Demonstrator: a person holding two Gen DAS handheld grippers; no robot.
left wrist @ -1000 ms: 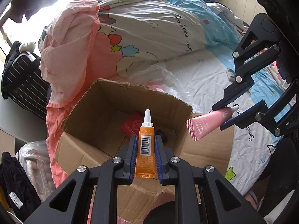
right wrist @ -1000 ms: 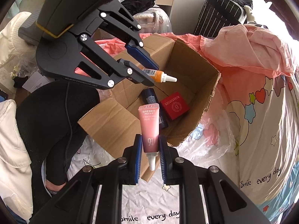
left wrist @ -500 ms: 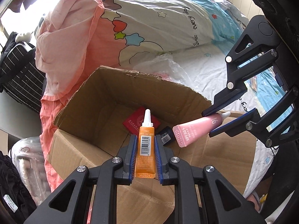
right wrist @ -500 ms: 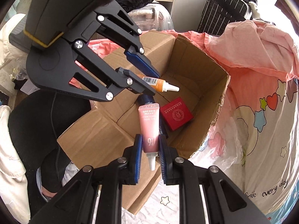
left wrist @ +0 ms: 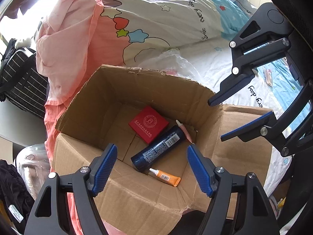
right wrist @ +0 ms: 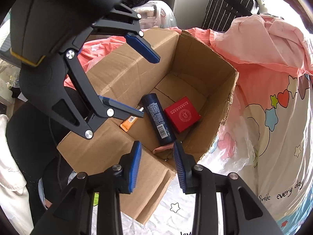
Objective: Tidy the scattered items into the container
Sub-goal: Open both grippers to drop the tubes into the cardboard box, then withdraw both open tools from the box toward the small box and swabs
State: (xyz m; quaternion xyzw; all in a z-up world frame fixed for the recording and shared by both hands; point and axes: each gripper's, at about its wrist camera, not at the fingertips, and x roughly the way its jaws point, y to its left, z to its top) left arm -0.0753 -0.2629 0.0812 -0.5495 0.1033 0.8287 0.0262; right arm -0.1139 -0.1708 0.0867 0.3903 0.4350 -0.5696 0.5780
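Over the cardboard box [left wrist: 121,192] both grippers are hovering, the left gripper [left wrist: 151,168] and right gripper [right wrist: 157,165] with fingers apart, holding nothing. Inside are lying the orange tube [left wrist: 165,176], pink tube [right wrist: 163,148], blue bottle [left wrist: 159,150] and red case [left wrist: 149,124]. Next is likely seeking remaining items on the bed [left wrist: 211,66].
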